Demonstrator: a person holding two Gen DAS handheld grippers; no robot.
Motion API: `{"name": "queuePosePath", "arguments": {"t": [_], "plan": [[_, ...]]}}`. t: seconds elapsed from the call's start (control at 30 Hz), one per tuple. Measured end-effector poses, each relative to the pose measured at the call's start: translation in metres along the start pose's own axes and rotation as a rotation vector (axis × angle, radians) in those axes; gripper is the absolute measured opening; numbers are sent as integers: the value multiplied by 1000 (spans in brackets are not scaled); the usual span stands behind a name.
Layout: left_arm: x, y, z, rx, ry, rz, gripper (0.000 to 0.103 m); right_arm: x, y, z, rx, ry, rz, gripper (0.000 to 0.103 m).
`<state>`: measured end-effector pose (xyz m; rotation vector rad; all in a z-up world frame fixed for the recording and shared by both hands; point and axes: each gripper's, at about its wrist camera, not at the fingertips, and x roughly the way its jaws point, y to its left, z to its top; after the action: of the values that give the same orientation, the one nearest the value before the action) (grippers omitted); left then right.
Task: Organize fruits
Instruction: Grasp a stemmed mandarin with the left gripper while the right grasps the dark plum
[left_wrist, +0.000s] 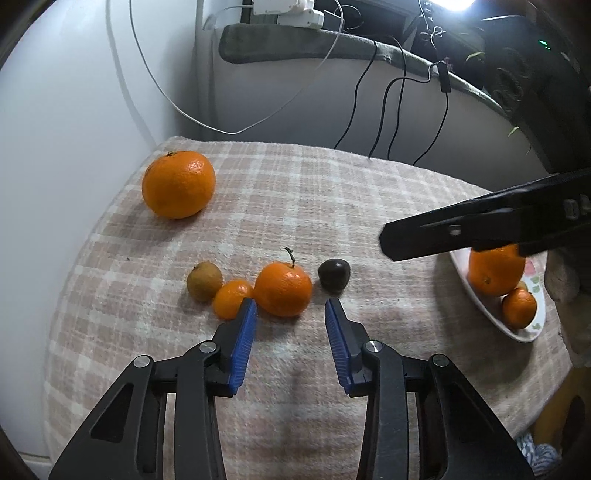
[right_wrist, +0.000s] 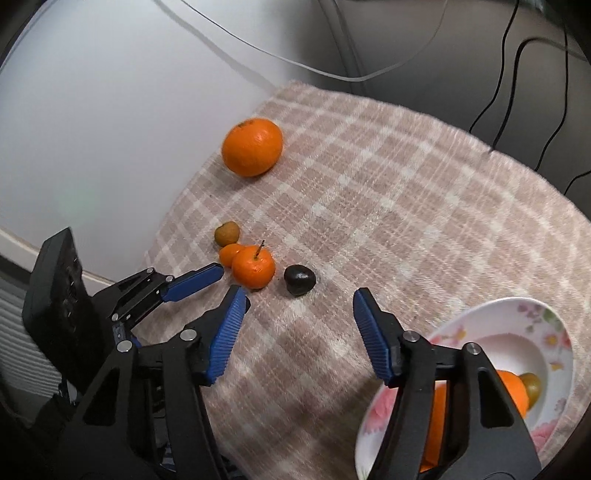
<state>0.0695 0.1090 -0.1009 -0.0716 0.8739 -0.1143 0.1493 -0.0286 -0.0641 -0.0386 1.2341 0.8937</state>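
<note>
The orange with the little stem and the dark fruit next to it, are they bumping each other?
Apart. In the left wrist view, bare checked cloth shows between the stemmed orange and the dark fruit.

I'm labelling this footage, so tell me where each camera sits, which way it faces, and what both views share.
Left wrist: on the left gripper, looking down along its open blue fingers at the stemmed orange on the checked cloth; the right gripper's black finger crosses at right.
Right wrist: on the right gripper, open over the cloth beside the flowered plate; the left gripper shows at lower left.
Shared: the big orange, the fruit cluster, the dark fruit, the plate.
</note>
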Motion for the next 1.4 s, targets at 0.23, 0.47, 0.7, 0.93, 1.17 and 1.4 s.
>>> {"name": "queuePosePath", "arguments": {"t": [0.23,0.47,0.7,0.93,1.17,1.4], "plan": [[5,-1,3,26,5,10,36,25,-1,12,39,50,6,49],[8,-5,5,51,-2,25,36,42,2,18,39,72,-10,47],[9,-6,5,60,-7,47,36,56,4,21,47,93,-8,47],[10,-9,5,84,-9,72,36,72,1,22,57,122,-13,33],[10,-6,8,72,-19,71,32,70,0,22,58,115,-8,26],[8,-1,8,29,-28,51,31,59,-2,14,56,96,-9,25]]}}
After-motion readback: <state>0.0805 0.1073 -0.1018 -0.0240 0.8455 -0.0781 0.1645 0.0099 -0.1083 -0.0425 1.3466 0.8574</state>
